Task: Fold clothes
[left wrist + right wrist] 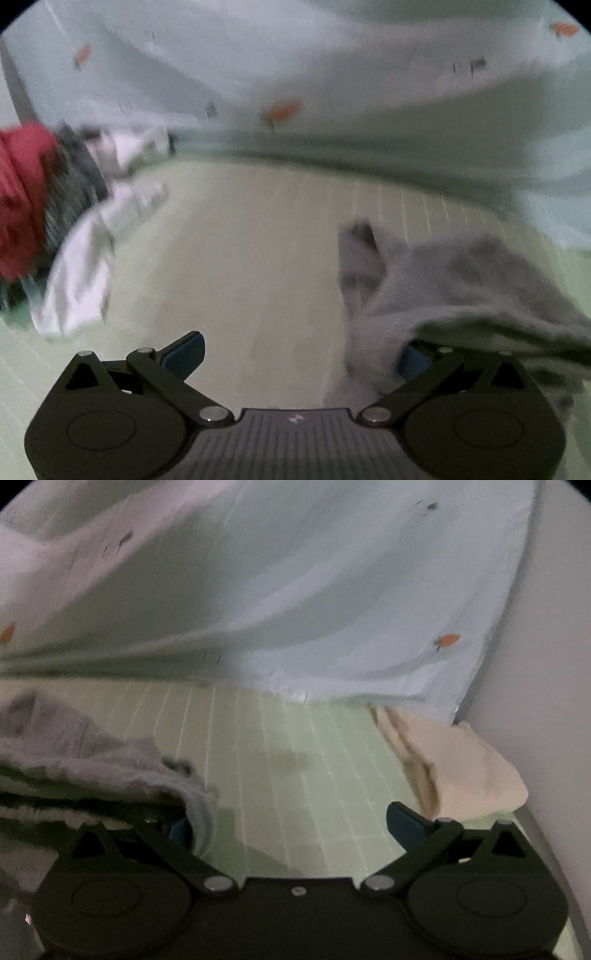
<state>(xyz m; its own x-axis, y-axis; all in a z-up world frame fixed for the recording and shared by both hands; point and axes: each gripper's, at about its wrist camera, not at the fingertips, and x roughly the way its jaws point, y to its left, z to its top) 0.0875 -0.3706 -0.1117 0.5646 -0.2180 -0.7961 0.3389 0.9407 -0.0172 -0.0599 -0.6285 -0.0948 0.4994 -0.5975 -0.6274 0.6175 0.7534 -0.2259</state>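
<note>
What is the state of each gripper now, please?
Left gripper: open, grey garment draped over one of its fingers, not gripped.
Right gripper: open, the same grey garment lies over one finger.

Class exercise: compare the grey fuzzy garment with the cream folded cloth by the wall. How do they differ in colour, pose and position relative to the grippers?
The grey fuzzy garment is grey and rumpled; the cream folded cloth is pale beige and lies in a tidier stack. The grey garment drapes over one finger of each open gripper, left gripper and right gripper; the cream cloth lies apart by the wall. Both rest on the green gridded mat.
</note>
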